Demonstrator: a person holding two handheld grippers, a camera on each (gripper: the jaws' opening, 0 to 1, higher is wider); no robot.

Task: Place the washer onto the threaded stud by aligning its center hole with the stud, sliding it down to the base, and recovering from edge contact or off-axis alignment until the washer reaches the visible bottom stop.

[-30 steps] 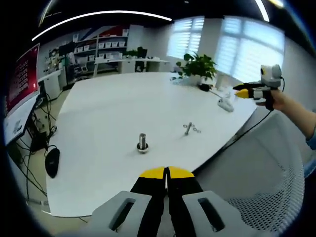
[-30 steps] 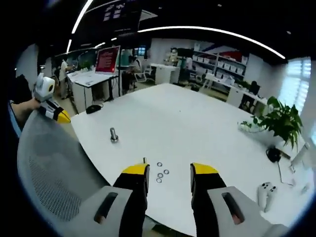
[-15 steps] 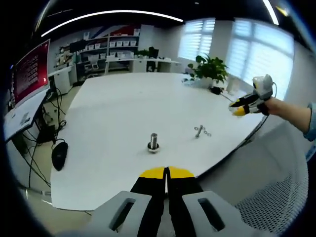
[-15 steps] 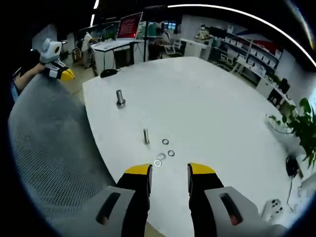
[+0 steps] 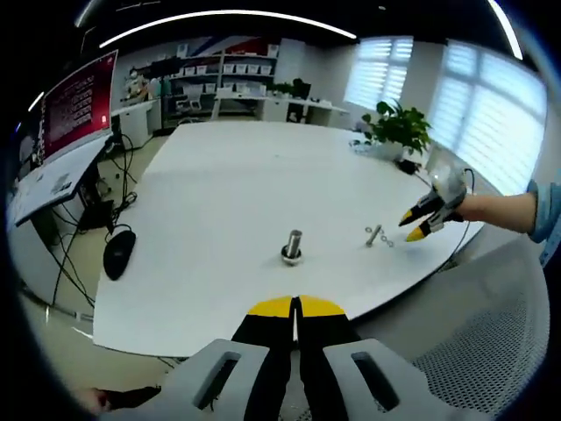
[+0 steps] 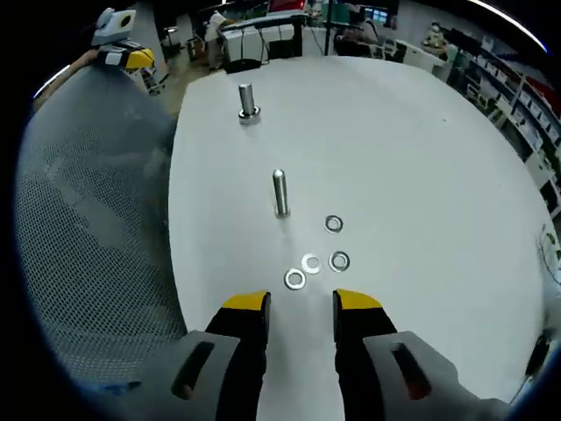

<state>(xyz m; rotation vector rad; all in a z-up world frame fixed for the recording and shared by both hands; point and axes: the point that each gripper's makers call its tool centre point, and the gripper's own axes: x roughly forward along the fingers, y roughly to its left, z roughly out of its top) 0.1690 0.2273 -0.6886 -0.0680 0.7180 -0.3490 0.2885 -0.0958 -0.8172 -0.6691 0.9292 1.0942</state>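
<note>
Open-plan office. I'm at a big white meeting table (image 5: 210,202), grey mesh office chair (image 6: 88,228) pulled up at its edge. Past the table: rows of desks (image 5: 254,107), shelving with white storage boxes (image 5: 219,68) on the back wall, a red-lit monitor (image 5: 77,96) on a side desk, cables and a black mouse-shaped thing (image 5: 117,253) on the floor. Potted plant (image 5: 401,130) at the table's far end, windows with slatted blinds (image 5: 478,110), strip lights (image 5: 228,16) on a dark ceiling.
</note>
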